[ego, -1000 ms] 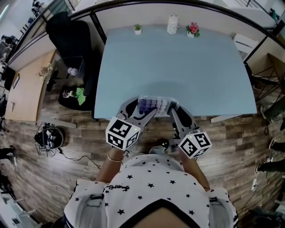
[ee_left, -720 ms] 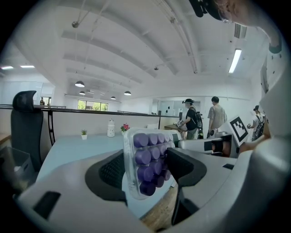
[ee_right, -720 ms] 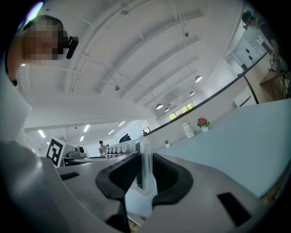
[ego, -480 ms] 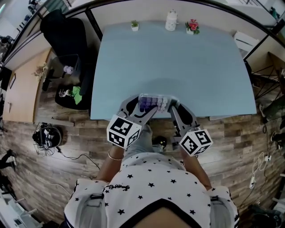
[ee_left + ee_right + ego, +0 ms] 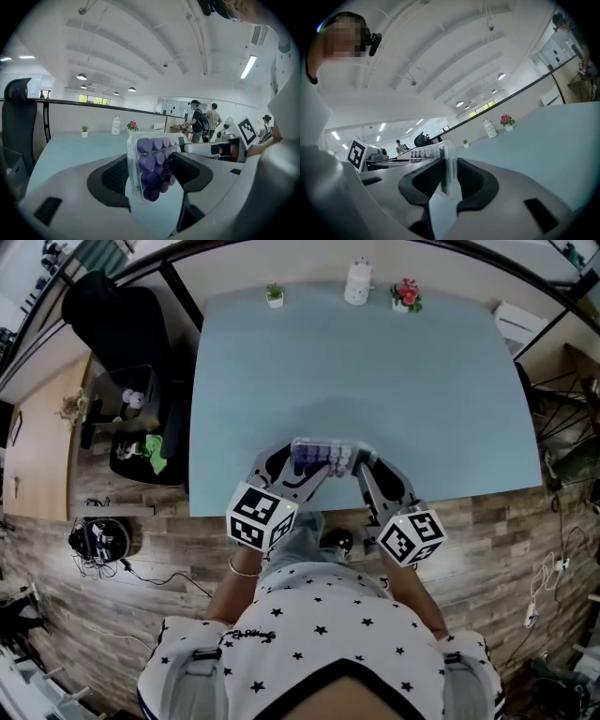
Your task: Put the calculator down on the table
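Back row: little green plant (image 5: 274, 295), white jar (image 5: 357, 282), red flowers (image 5: 406, 296), lined up, each standing apart.
Left side: black office chair (image 5: 112, 315), wooden desk (image 5: 37, 451) beyond it.
Floor: wood planks (image 5: 525, 549), cable tangle (image 5: 98, 538) lying at left.

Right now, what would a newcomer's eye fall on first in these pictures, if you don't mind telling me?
The clear calculator with purple keys, clamped in the jaws of both the left gripper and the right gripper at the near edge of the pale blue table. Next, the flower pot, white jar and small plant lined up along its far edge.
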Tool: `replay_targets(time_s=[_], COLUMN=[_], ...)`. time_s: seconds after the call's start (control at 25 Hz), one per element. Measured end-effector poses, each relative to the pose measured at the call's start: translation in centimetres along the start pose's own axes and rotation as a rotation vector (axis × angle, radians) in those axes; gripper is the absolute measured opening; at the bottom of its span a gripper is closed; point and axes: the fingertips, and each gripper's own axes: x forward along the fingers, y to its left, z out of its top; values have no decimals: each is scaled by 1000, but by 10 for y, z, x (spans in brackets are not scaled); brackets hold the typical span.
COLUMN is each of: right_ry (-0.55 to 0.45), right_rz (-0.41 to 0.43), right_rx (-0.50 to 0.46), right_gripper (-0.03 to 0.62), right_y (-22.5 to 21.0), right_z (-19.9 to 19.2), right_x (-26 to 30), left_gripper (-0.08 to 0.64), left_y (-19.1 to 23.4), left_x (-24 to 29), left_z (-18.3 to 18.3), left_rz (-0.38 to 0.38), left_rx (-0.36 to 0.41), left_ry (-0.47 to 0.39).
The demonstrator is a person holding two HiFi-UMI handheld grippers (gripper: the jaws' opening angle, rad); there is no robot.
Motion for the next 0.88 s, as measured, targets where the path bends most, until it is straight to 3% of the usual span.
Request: replay_targets(time_s=[0.88], right_ry=[138], right_rz=[-86], right_rx=[39], right_gripper=[81], right_y=[-56], right_z=[-13], right_x=[84], left_gripper=[299], left_y=[75], left_x=[75], left_z=[-16], left_rz=[-50], left_rx=[-79], left_ry=[101])
